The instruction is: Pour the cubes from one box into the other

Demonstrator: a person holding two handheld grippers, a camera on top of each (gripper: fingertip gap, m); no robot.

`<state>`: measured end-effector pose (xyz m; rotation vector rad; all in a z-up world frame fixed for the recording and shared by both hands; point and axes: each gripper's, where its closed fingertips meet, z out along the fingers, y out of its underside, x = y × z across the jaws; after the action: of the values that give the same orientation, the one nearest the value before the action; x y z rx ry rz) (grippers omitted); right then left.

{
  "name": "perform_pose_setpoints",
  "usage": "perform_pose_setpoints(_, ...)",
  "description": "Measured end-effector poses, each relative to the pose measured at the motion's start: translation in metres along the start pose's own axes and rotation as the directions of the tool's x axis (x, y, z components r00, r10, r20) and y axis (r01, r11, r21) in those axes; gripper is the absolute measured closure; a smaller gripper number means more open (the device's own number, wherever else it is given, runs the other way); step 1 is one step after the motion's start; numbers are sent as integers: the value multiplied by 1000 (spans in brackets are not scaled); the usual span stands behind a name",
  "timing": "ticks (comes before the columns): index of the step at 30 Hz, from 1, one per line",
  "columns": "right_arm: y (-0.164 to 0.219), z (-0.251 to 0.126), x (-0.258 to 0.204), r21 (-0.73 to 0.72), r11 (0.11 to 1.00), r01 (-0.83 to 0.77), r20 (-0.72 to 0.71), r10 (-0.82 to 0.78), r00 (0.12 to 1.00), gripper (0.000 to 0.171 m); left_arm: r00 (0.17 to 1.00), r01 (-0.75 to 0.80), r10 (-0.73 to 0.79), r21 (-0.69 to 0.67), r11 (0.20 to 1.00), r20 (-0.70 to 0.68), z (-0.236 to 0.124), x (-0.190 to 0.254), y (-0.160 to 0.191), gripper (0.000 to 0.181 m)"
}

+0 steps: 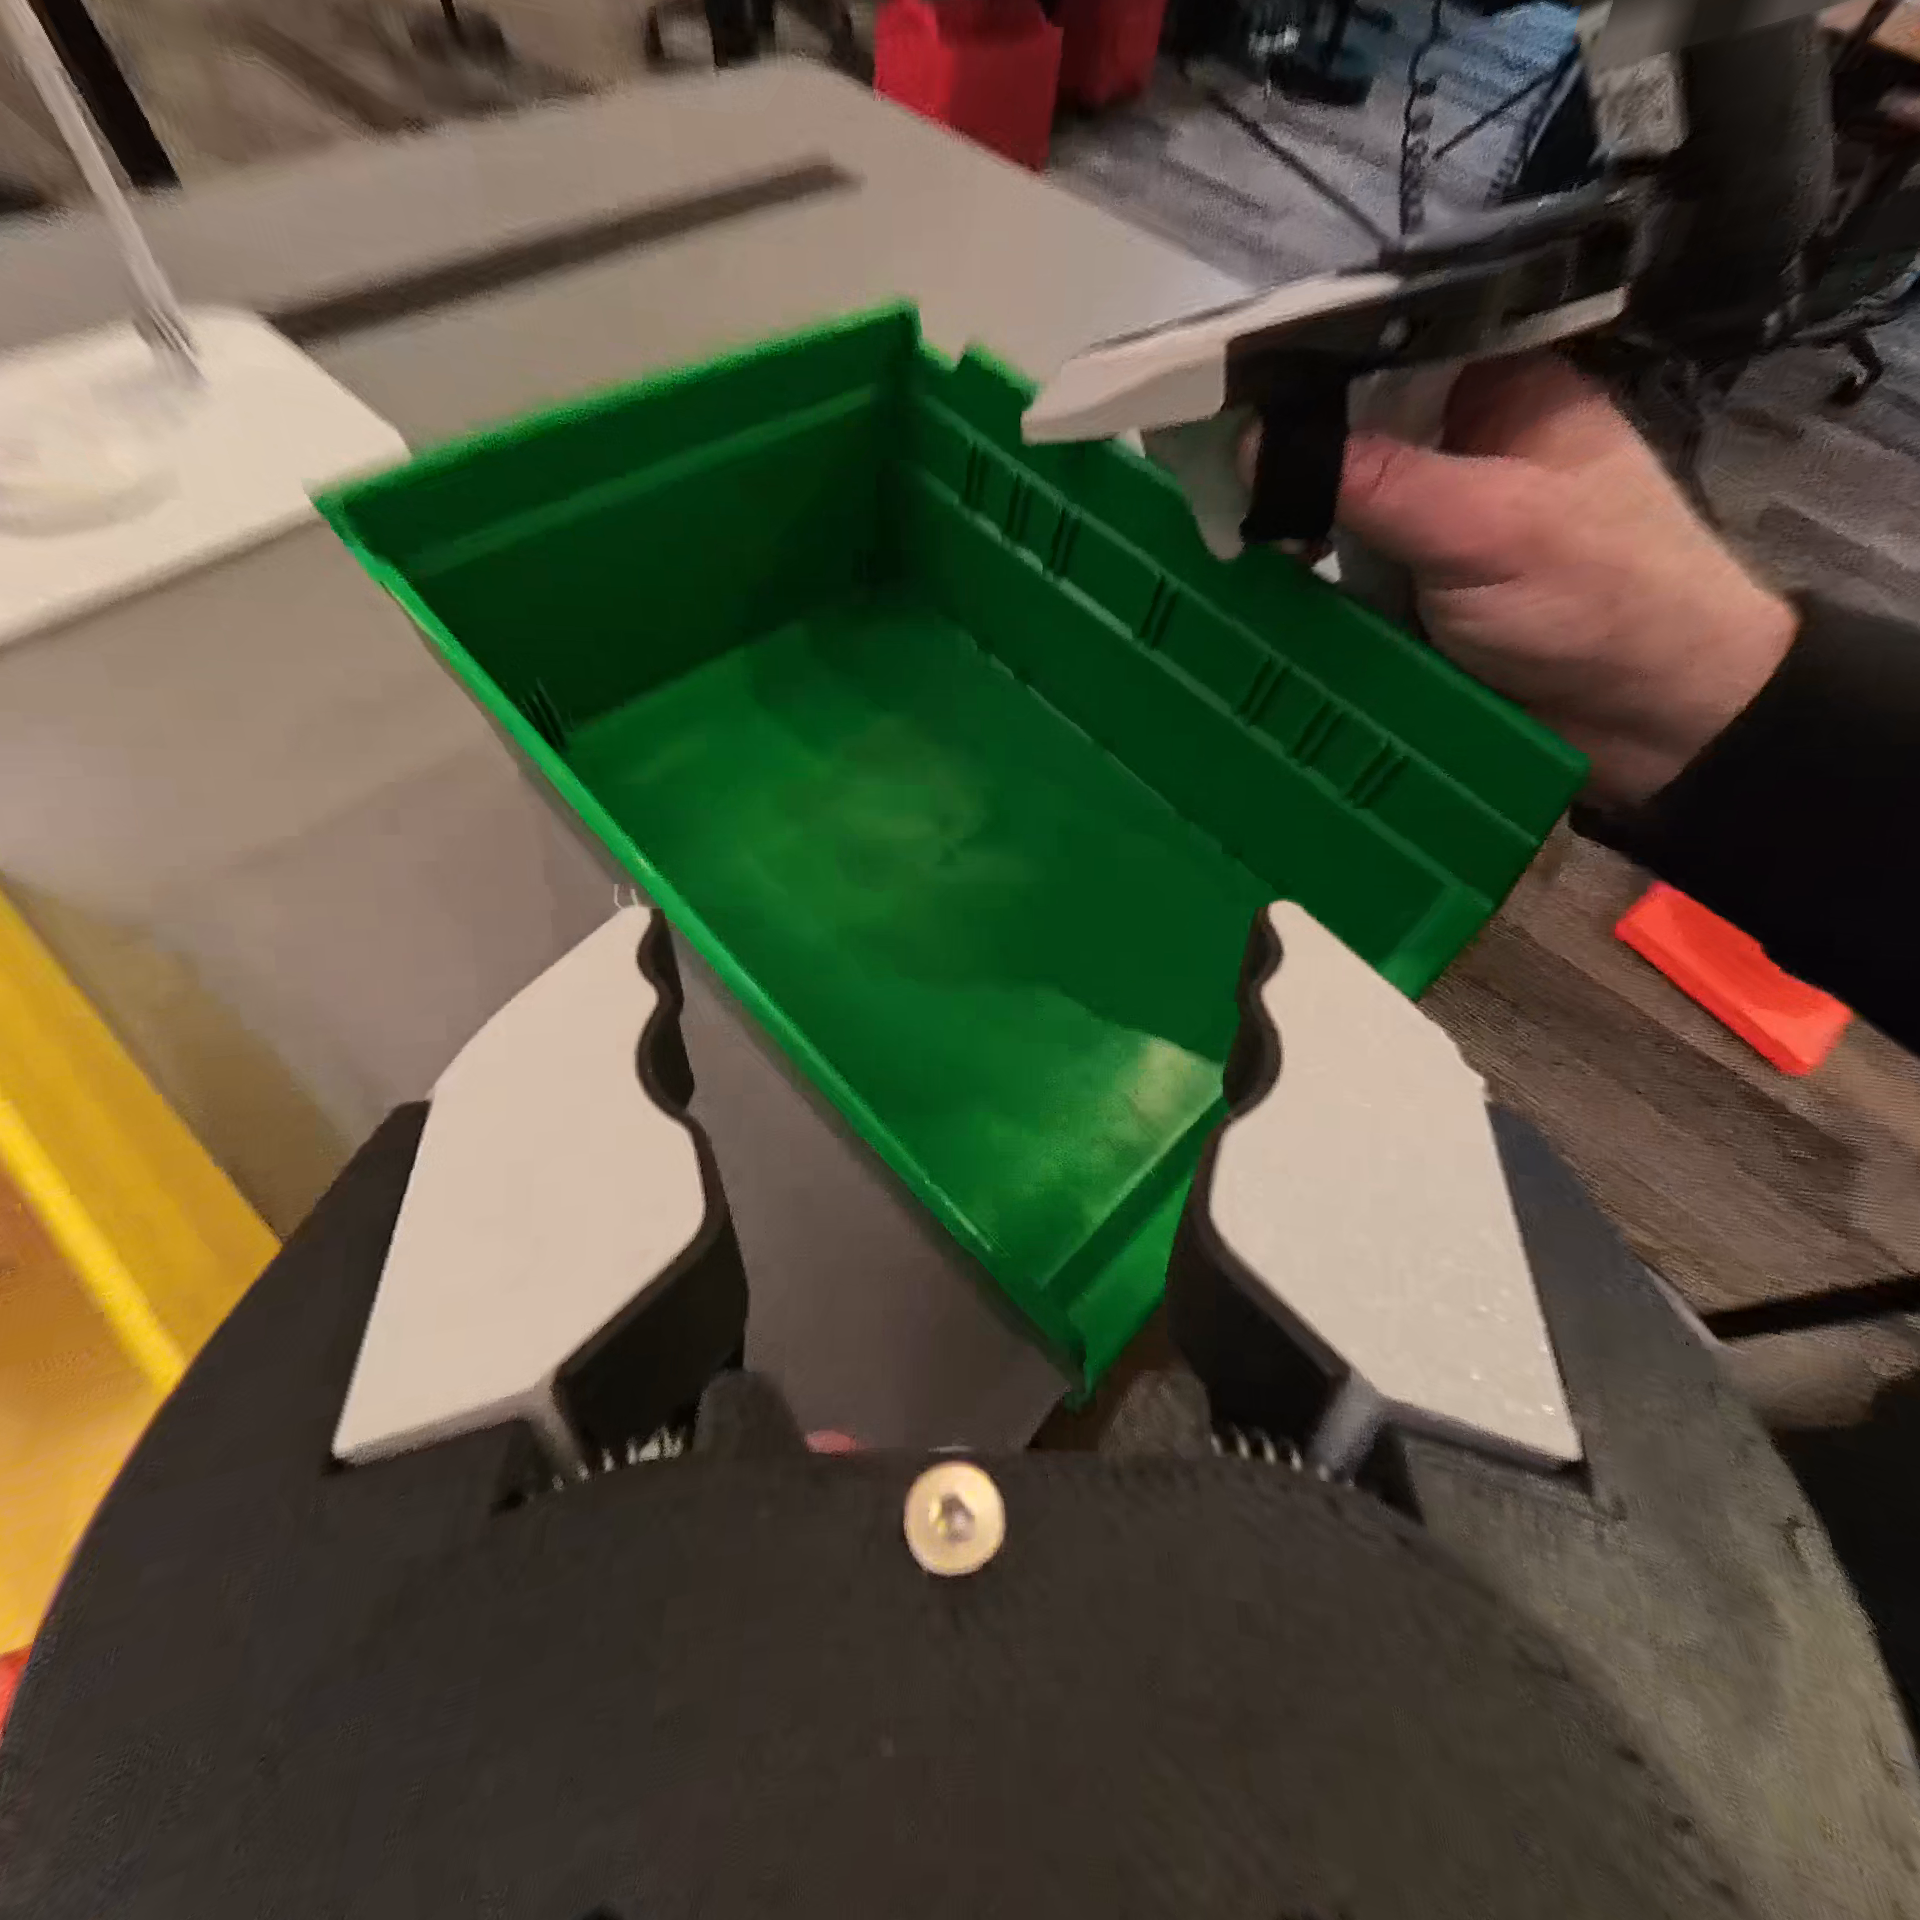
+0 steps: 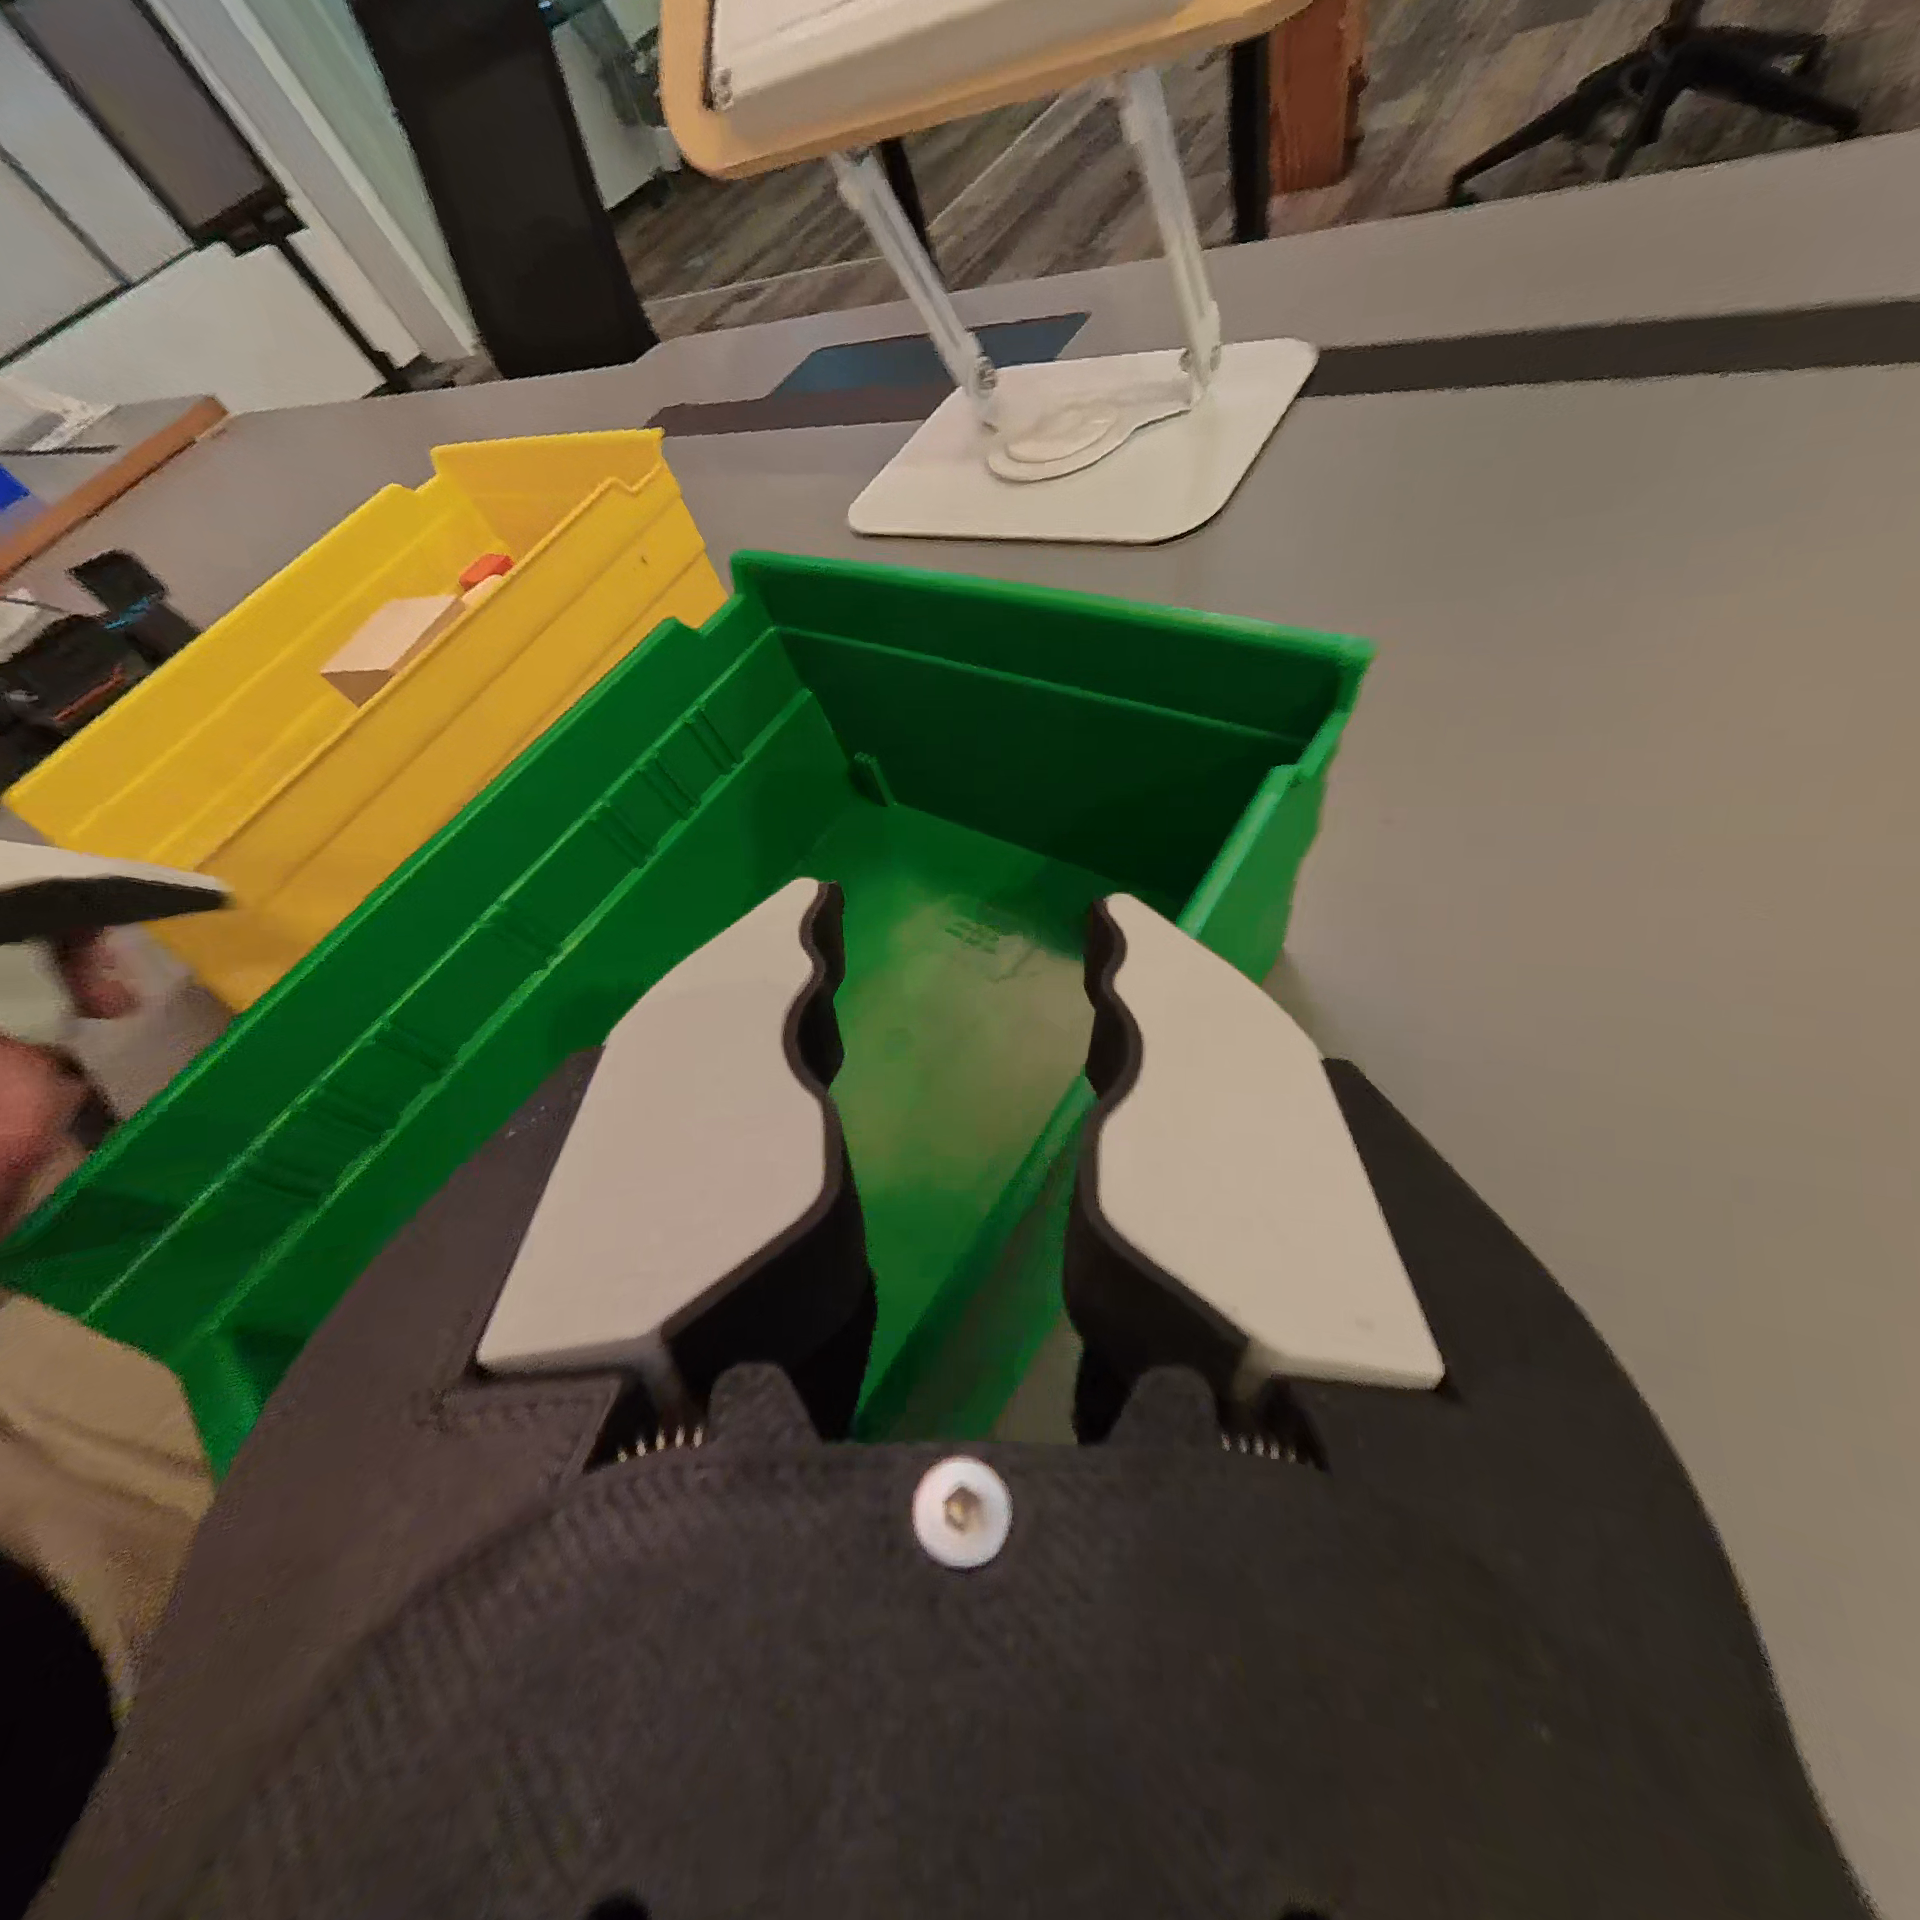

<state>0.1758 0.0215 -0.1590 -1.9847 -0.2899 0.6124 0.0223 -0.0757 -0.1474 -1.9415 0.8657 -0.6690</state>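
The green box (image 1: 914, 831) is empty and looks tilted in the blurred left wrist view. My left gripper (image 1: 956, 925) is open wide and straddles its near long wall, one finger outside and one over the floor. My right gripper (image 2: 961, 909) is open and straddles the opposite long wall of the green box (image 2: 623, 883); it also shows in the left wrist view (image 1: 1132, 416), held by a hand. The yellow box (image 2: 312, 769) stands just beyond the green one and holds a wooden cube (image 2: 390, 649) and an orange piece (image 2: 486, 568).
A white stand base (image 2: 1081, 457) sits on the grey table (image 2: 1558, 727) behind the boxes. A flat orange-red piece (image 1: 1725, 977) lies on a wooden surface to the right. The yellow box's edge (image 1: 83, 1195) is at the left. One finger of my left gripper (image 2: 104, 894) shows at the left edge.
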Motion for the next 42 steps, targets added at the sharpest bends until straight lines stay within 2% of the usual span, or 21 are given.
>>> perform_pose_setpoints(3,-14,-15,11,2,996,85,-94,-84,992,129,995,-95,94,74,993,24,-20,-2,-20,83)
perform_pose_setpoints(7,-49,-27,-15,20,968,250,-131,-245,961,128,957,-241,223,84,967,184,-59,-56,-41,93)
perform_pose_setpoints(10,-69,-8,-59,-13,940,341,-53,-341,939,127,896,-325,301,20,946,327,-92,-126,-55,100)
perform_pose_setpoints(14,-91,48,-122,-83,904,419,145,-405,903,129,778,-424,428,-119,898,460,-132,-225,-73,112)
perform_pose_setpoints(17,-96,102,-156,-193,812,551,276,-494,824,132,759,-453,531,-279,847,378,-139,-279,-66,121)
perform_pose_setpoints(19,-104,141,-171,-203,759,619,313,-548,775,134,759,-463,553,-313,829,343,-134,-311,-66,126)
perform_pose_setpoints(21,-105,181,-181,-264,735,624,371,-520,769,126,737,-473,587,-364,802,336,-126,-345,-66,123)
perform_pose_setpoints(25,-99,254,-175,-383,655,651,402,-517,756,122,776,-474,601,-451,756,193,-89,-382,-48,115)
perform_pose_setpoints(28,-80,292,-166,-465,574,674,444,-508,738,121,785,-494,612,-501,711,95,-62,-401,-35,116)
perform_pose_setpoints(31,-55,313,-162,-527,497,690,506,-469,724,124,829,-491,558,-536,686,-45,-40,-405,-13,122)
perform_pose_setpoints(34,-35,326,-161,-546,436,715,557,-448,699,131,852,-478,508,-580,660,-125,-25,-413,8,137)
perform_pose_setpoints(37,-24,332,-164,-549,410,729,603,-411,684,151,866,-479,452,-605,636,-211,-16,-415,27,162)
perform_pose_setpoints(40,-21,332,-161,-580,391,714,619,-359,699,166,871,-483,422,-601,637,-252,-14,-414,27,165)
perform_pose_setpoints(42,-19,330,-162,-598,395,698,627,-312,714,167,865,-492,437,-592,638,-249,-10,-415,26,163)
